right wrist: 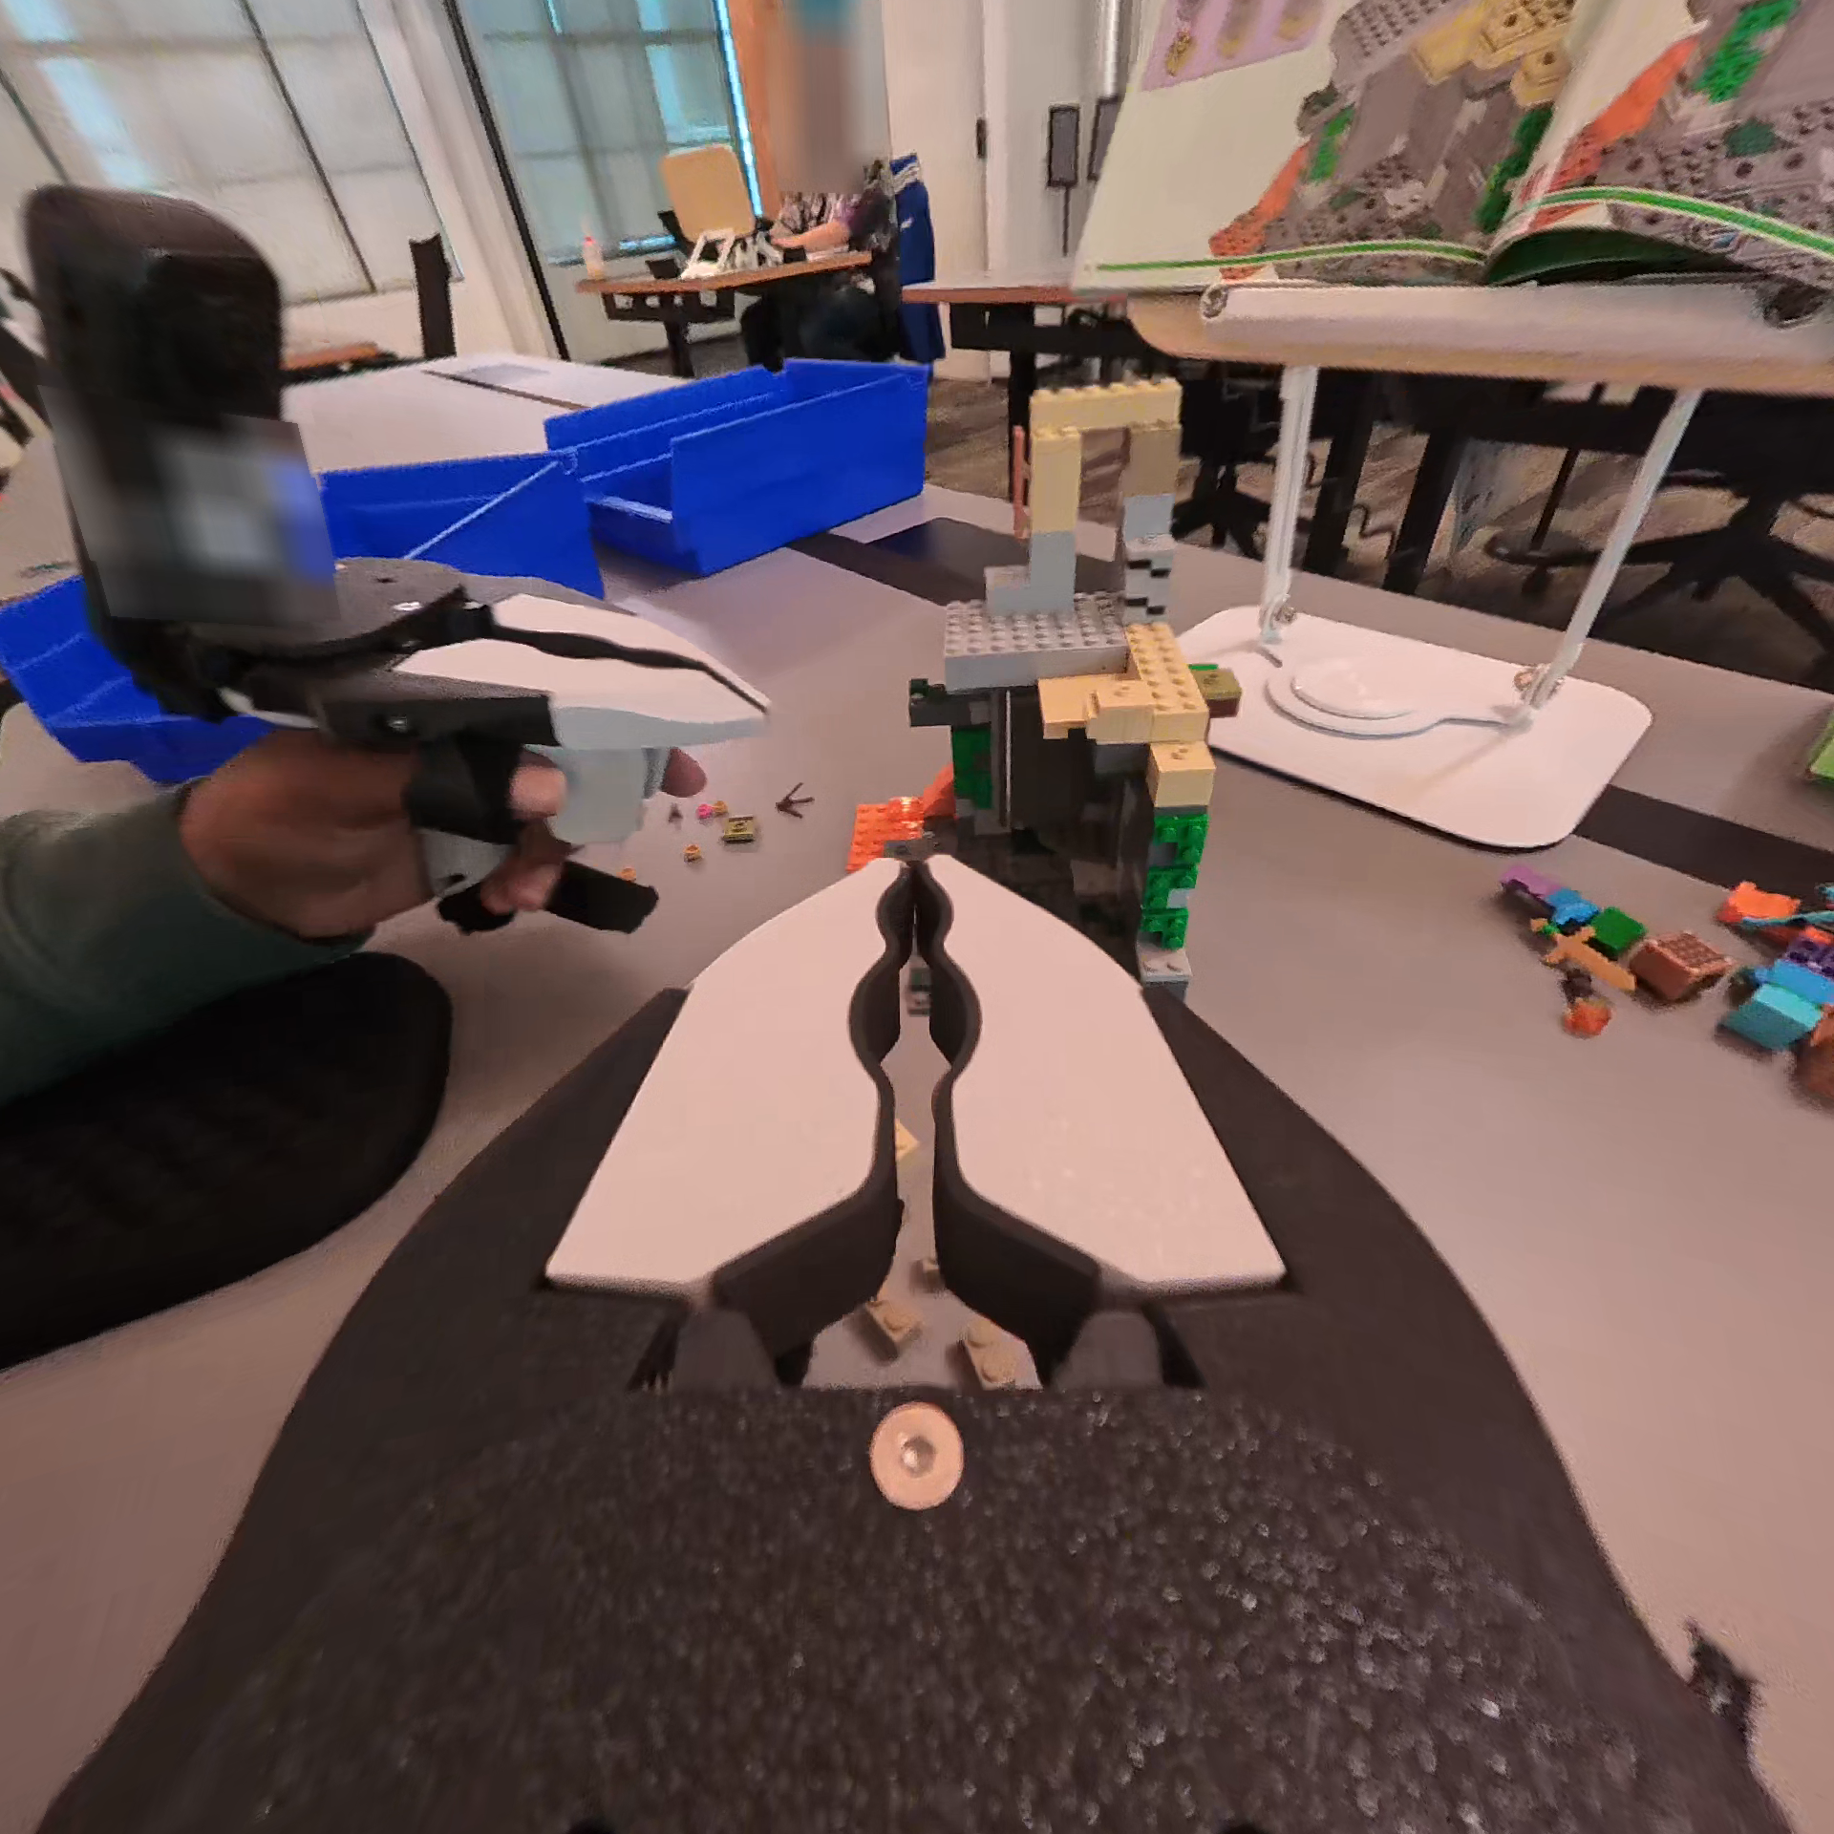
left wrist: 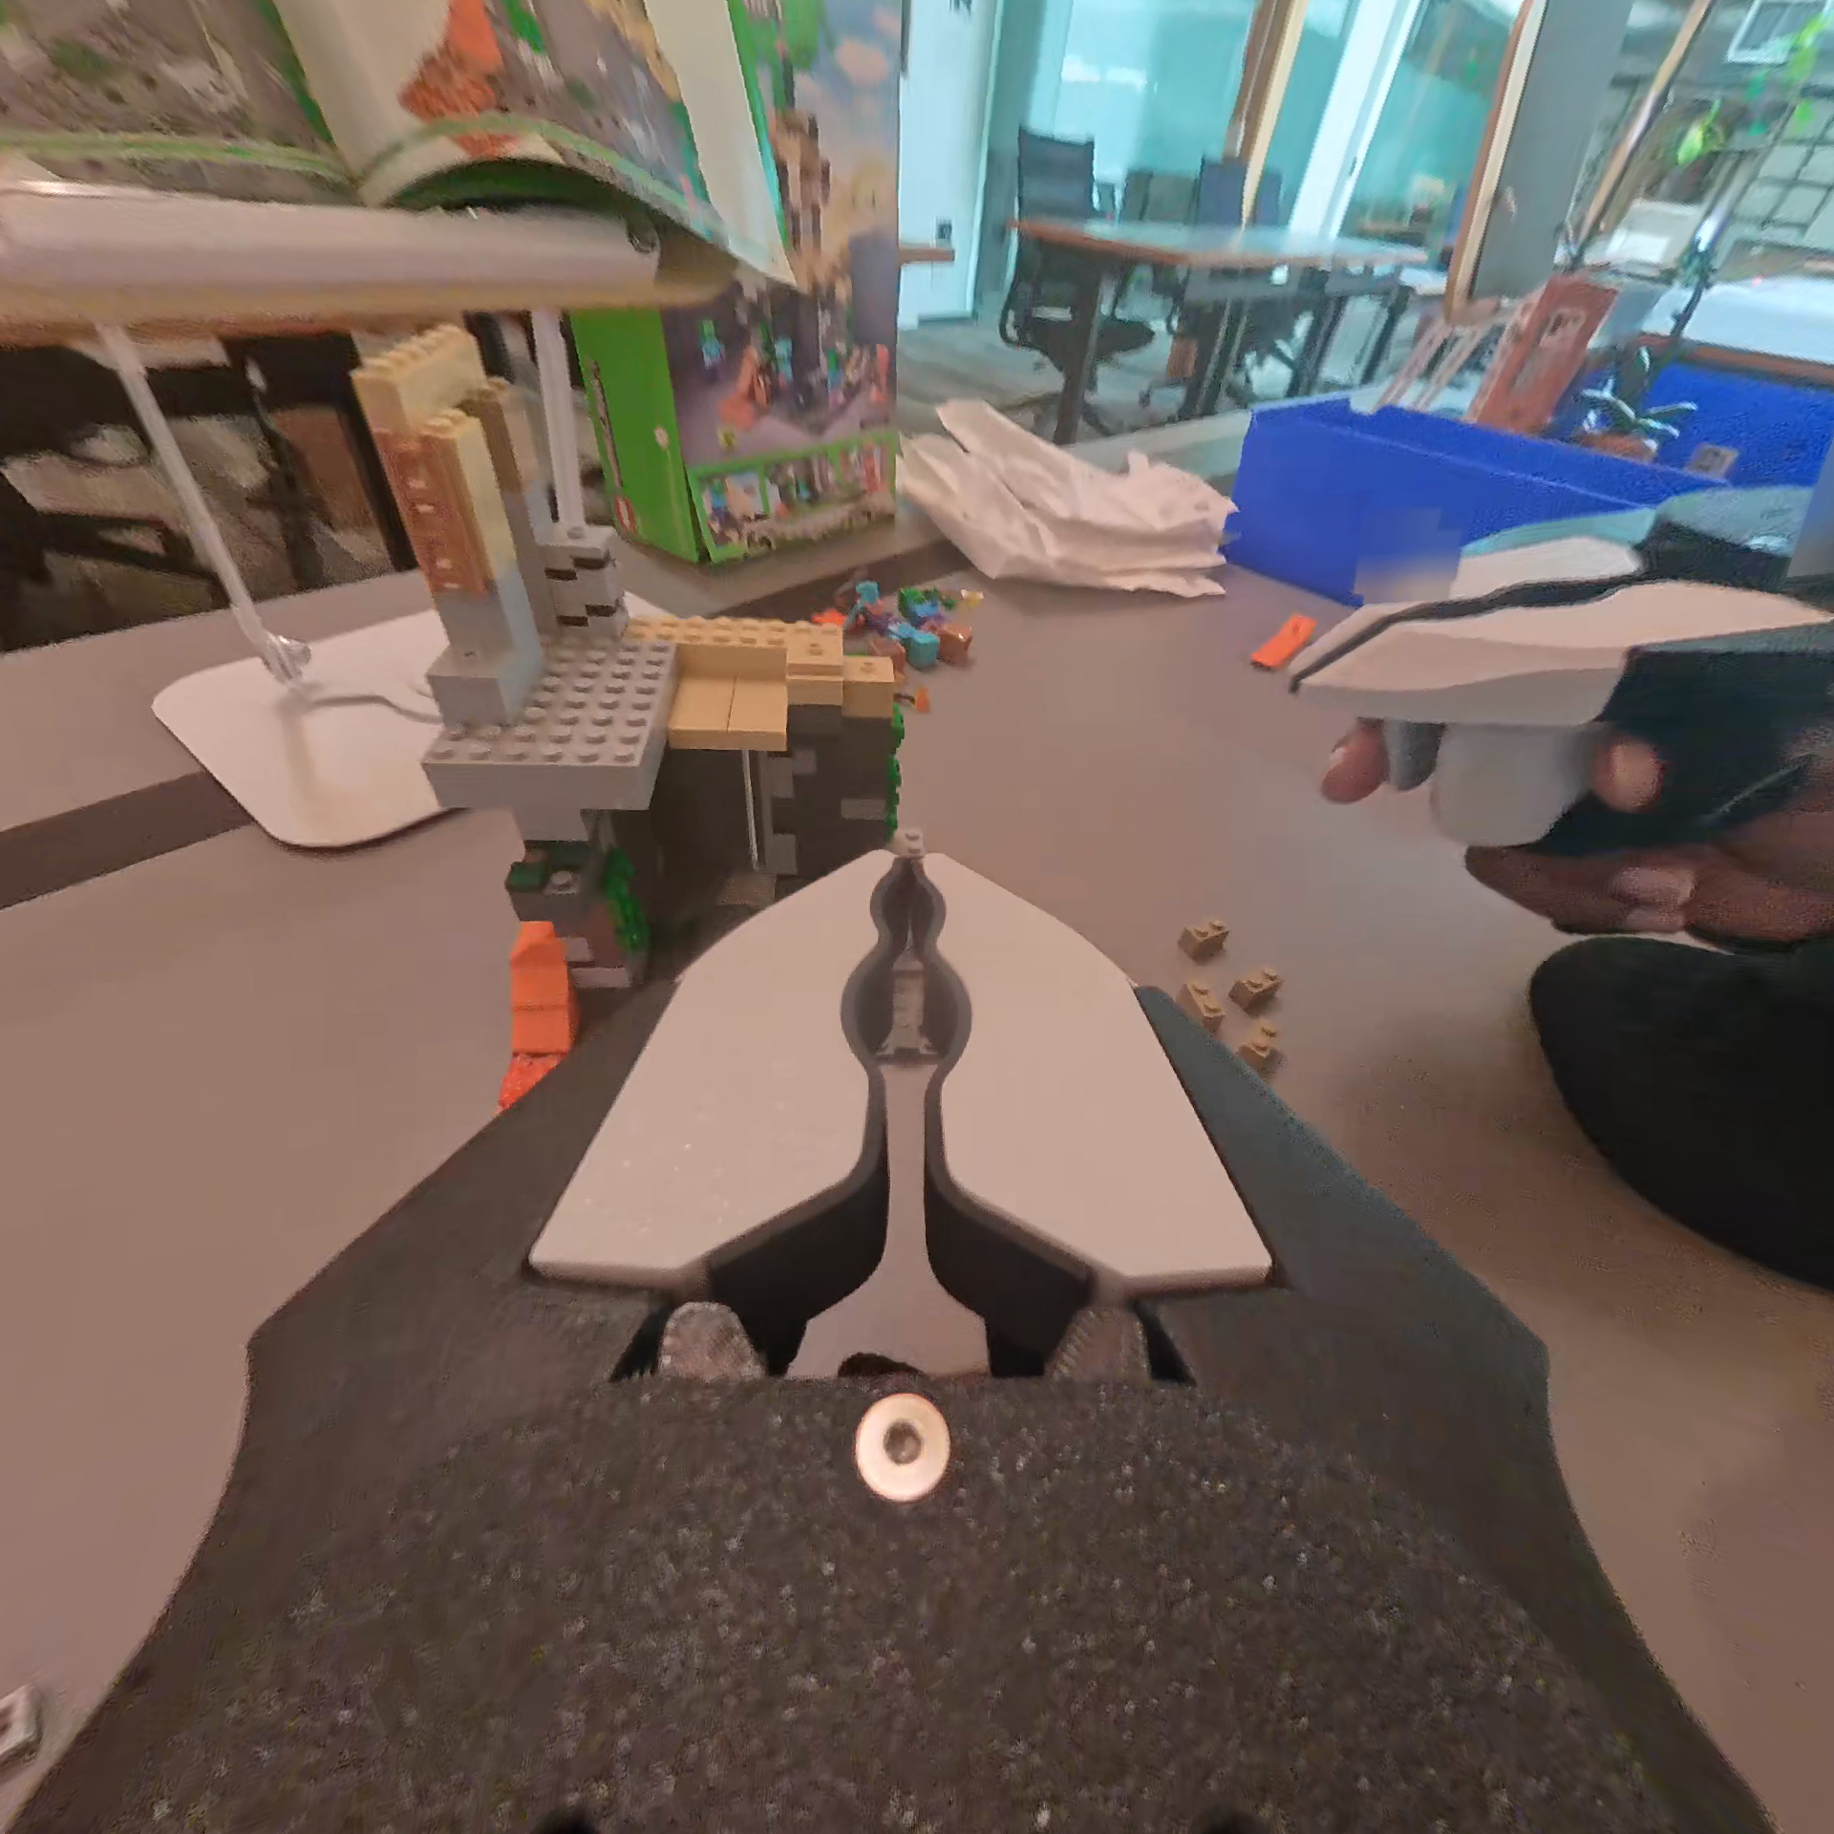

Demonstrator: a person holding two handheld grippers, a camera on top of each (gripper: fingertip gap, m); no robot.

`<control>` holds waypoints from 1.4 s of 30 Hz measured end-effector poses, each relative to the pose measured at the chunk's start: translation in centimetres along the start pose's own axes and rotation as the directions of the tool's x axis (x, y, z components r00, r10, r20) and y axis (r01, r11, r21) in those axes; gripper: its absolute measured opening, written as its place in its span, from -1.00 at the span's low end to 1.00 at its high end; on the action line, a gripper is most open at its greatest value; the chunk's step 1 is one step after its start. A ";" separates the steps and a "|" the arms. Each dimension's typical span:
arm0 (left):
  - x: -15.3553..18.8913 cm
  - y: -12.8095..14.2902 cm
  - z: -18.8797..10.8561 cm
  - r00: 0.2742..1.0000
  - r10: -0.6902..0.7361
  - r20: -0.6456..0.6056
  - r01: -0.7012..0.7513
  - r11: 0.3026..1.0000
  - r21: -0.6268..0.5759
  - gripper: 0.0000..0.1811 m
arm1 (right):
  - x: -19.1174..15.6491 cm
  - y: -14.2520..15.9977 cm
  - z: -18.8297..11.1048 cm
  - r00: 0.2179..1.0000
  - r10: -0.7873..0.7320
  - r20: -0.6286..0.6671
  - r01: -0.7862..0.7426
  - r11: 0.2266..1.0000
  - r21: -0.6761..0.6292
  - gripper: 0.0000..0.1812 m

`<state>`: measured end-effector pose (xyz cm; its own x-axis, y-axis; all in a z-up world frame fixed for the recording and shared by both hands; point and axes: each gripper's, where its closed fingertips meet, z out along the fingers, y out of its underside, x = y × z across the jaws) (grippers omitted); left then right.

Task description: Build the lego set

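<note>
**Both grippers loaded with tiny pieces, model waiting in the middle**

While the half-built lego model (left wrist: 685,695) sits on the grey bench (left wrist: 1092,794) between the two tools, each gripper looks pinched nearly closed on something small. At the tips of the left gripper (left wrist: 910,861) sits a tiny light grey piece (left wrist: 910,842), studs up, jaws tight around it. Over on the right gripper (right wrist: 914,865) it's the same deal, with a small dark grey piece (right wrist: 911,850) nipped at the very tip. Too small to say exactly what either part is.

As for the model, it has a grey studded plate (right wrist: 1037,635) up top, a tan arch (right wrist: 1102,437) above that, tan plates off one side and green bits down the corner. An open instruction booklet (right wrist: 1489,179) rests on a white stand (right wrist: 1439,734) just behind it. Loose tan slope bricks (left wrist: 1231,982) lie on the bench near the left gripper, and a pile of colourful minifig bits (right wrist: 1687,963) sits off to the side.

Best guess at the step: joining the two small pieces into a sub-assembly, or carrying them to the model. Next move needs careful stud alignment, since both grips are right at the fingertips and either piece could twist or pop out under pressing force.
</note>
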<state>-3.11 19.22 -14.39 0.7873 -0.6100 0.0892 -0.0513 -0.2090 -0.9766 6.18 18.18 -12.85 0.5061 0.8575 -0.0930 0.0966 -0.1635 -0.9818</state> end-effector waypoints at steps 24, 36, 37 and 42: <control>0.0 3.9 -0.6 0.999 0.037 0.025 -0.035 0.998 -0.054 -1.00 | 0.3 1.6 -1.1 0.996 -0.085 -0.019 0.087 0.984 0.154 -1.00; -0.2 3.9 -0.6 0.995 0.086 0.057 -0.082 0.994 -0.079 -0.99 | 0.5 1.3 -1.1 0.994 -0.100 -0.039 0.104 0.984 0.142 -1.00; -0.3 3.8 -0.6 0.993 0.094 0.065 -0.089 0.993 -0.078 -0.99 | 0.5 1.2 -1.1 0.994 -0.099 -0.039 0.103 0.984 0.144 -1.00; -0.2 3.8 -0.6 0.986 0.137 0.089 -0.129 0.987 -0.094 -0.99 | 0.4 1.1 -1.0 0.994 -0.100 -0.043 0.105 0.986 0.132 -1.00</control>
<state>-3.86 18.13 -18.05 0.8246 -0.5621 -0.0638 -0.2100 -0.1994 -0.9571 7.36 17.87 -13.85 0.5303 0.8477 0.0131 0.0350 -0.0065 -0.9994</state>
